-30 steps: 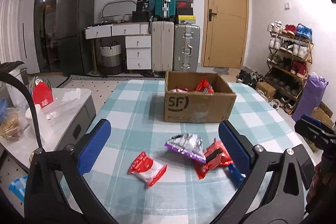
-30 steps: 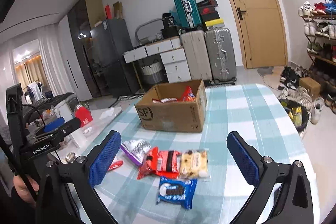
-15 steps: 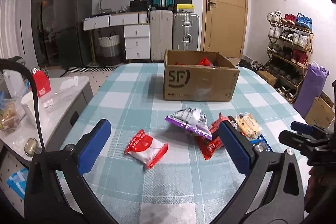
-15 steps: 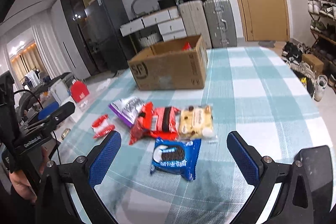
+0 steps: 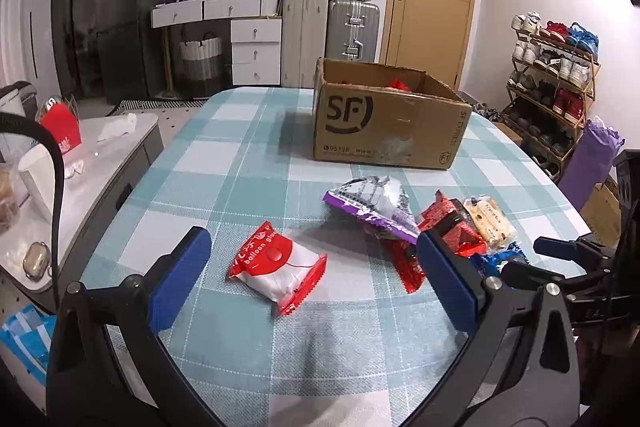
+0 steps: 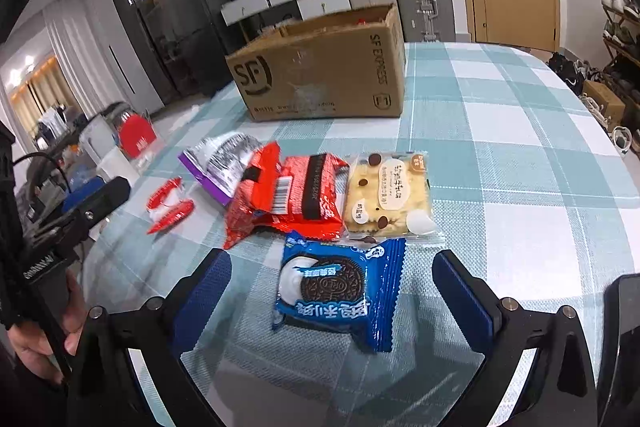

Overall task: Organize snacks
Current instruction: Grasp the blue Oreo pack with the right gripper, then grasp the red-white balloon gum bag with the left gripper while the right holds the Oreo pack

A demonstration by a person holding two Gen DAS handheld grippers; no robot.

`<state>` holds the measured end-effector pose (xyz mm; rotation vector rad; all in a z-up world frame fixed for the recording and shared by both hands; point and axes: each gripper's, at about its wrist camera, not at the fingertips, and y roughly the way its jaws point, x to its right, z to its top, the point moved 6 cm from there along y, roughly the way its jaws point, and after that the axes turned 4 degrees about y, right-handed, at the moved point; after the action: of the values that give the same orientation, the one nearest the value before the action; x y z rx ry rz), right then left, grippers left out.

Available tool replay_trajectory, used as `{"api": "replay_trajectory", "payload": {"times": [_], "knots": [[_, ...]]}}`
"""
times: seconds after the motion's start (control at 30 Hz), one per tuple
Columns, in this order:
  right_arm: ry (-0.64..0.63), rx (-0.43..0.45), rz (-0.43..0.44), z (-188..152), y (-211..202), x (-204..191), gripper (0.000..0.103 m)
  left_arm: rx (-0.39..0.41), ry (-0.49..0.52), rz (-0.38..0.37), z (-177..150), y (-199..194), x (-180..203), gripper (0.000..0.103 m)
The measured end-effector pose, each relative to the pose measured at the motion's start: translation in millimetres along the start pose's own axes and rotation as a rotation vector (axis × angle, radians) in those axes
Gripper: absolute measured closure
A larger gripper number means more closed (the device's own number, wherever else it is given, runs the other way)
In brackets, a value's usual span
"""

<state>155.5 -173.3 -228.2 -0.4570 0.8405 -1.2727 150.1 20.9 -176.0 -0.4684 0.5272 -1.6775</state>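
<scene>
Loose snack packets lie on the checked tablecloth (image 5: 256, 163) in front of an open SF cardboard box (image 5: 384, 123) (image 6: 320, 75). My left gripper (image 5: 316, 283) stands open just above a red-and-white packet (image 5: 276, 267), which lies between its fingers. My right gripper (image 6: 332, 303) is open around a blue cookie packet (image 6: 336, 287) without touching it. Beyond that lie a cream biscuit packet (image 6: 388, 195), a red packet (image 6: 292, 199) and a purple-edged silver packet (image 6: 220, 163) (image 5: 372, 199). Red packets show inside the box.
A low white side table (image 5: 80, 163) with a red carton stands left of the table. Suitcases, drawers and a fridge line the back wall. A shoe rack (image 5: 556, 75) is at the right. A hand (image 6: 60, 323) holds the left gripper's handle.
Both grippers have come down and forward toward the packets. The red-and-white packet now sits between the left fingers, the blue cookie packet between the right ones.
</scene>
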Motion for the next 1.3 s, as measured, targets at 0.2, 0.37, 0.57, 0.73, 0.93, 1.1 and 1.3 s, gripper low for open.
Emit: {"api": "replay_trajectory", "payload": {"times": [0.2,0.37,0.57,0.73,0.93,1.1,1.3], "knots": [[-0.005,-0.052,-0.024,-5.6,15.2,-1.0,0.001,-0.024,-0.016,0.0,-5.2,11.6,-8.9,0.001],[-0.015,-0.071,-0.011,-7.9,21.0,-3.2,0.023,-0.035,-0.039,0.011,-7.5,13.1,-20.1,0.001],[-0.09,-0.084,-0.067,-8.2,25.0,-8.5,0.046,-0.052,-0.06,0.023,-10.6,16.2,-34.2,0.001],[-0.131,-0.078,-0.041,-8.3,23.6,-15.3,0.055,-0.063,-0.079,0.039,-12.4,14.5,-44.0,0.001],[-0.138,-0.027,-0.019,-6.7,13.1,-19.3,0.056,-0.093,-0.096,0.05,-13.0,18.0,-54.7,0.001],[-0.108,-0.007,0.006,-4.5,7.6,-15.0,0.056,-0.159,-0.128,-0.029,-16.6,33.4,-49.5,0.001],[-0.095,0.017,0.03,-3.5,2.1,-14.7,0.056,-0.268,-0.143,-0.044,-25.4,64.2,-42.4,0.001]]}}
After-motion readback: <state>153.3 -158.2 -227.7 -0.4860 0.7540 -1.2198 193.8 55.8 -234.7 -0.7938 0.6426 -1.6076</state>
